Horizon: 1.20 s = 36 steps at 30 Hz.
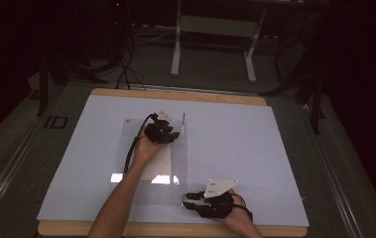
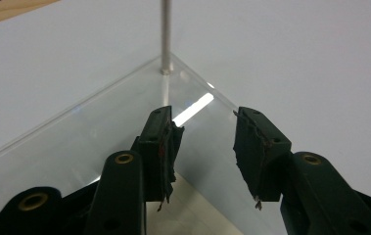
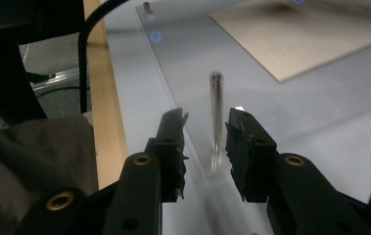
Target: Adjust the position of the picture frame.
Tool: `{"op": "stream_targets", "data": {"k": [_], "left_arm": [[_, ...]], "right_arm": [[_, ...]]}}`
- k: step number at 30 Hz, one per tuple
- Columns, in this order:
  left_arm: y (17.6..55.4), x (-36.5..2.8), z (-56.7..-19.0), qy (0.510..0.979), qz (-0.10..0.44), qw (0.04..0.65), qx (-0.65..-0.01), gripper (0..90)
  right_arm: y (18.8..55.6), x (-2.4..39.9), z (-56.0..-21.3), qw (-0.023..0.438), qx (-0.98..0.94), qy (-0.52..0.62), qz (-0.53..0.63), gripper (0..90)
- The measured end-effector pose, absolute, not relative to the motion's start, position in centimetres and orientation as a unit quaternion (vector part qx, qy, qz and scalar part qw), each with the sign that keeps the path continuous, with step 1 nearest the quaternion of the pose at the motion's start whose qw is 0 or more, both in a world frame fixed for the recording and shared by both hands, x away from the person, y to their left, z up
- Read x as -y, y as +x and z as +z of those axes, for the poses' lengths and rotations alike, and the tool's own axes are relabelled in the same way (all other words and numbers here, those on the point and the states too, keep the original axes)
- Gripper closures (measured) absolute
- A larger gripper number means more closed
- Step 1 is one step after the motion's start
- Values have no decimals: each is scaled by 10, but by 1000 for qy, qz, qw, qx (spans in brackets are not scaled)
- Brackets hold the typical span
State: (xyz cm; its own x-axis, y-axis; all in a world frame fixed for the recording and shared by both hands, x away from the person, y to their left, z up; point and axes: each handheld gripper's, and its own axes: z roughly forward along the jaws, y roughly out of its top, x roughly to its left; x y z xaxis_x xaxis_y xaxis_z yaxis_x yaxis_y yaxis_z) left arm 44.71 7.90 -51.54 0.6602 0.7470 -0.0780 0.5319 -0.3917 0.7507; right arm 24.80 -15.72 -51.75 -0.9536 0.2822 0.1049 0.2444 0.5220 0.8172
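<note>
A clear acrylic plate lies on the white board, with thin metal posts standing at its corners. My left gripper hovers over the plate's far right part, open, a short way from the corner post. In the left gripper view that post rises ahead of the empty jaws, whose midpoint is above the plate. My right gripper is at the plate's near right corner. In the right gripper view its open jaws straddle another upright post without clamping it.
A tan sheet lies under the plate, seen also as the tan sheet. The table's wooden edge runs close behind my right hand. A further post stands along the plate's edge. A white desk frame and floor cables sit beyond the table.
</note>
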Motion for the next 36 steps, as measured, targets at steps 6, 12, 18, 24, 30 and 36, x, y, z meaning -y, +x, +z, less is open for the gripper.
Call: {"op": "stream_targets", "data": {"k": [6, 12, 18, 24, 30, 36], "left_arm": [[464, -68, -514, 823, 147, 388, -388, 600], [484, -55, -513, 815, 156, 391, -398, 602], [495, -47, -514, 806, 162, 399, -406, 640], [506, -39, -516, 810, 159, 390, -408, 718], [509, -32, -515, 821, 185, 357, -405, 842], [505, -27, -513, 830, 202, 340, -393, 852]], "right_arm": [[254, 142, -522, 25, -871, 147, 469, 718], [256, 137, -531, 33, -872, 159, 462, 749], [257, 136, -537, 28, -864, 174, 471, 818], [255, 135, -538, 37, -862, 176, 474, 825], [255, 135, -537, 31, -862, 189, 469, 824], [257, 136, -536, 11, -853, 216, 475, 819]]}}
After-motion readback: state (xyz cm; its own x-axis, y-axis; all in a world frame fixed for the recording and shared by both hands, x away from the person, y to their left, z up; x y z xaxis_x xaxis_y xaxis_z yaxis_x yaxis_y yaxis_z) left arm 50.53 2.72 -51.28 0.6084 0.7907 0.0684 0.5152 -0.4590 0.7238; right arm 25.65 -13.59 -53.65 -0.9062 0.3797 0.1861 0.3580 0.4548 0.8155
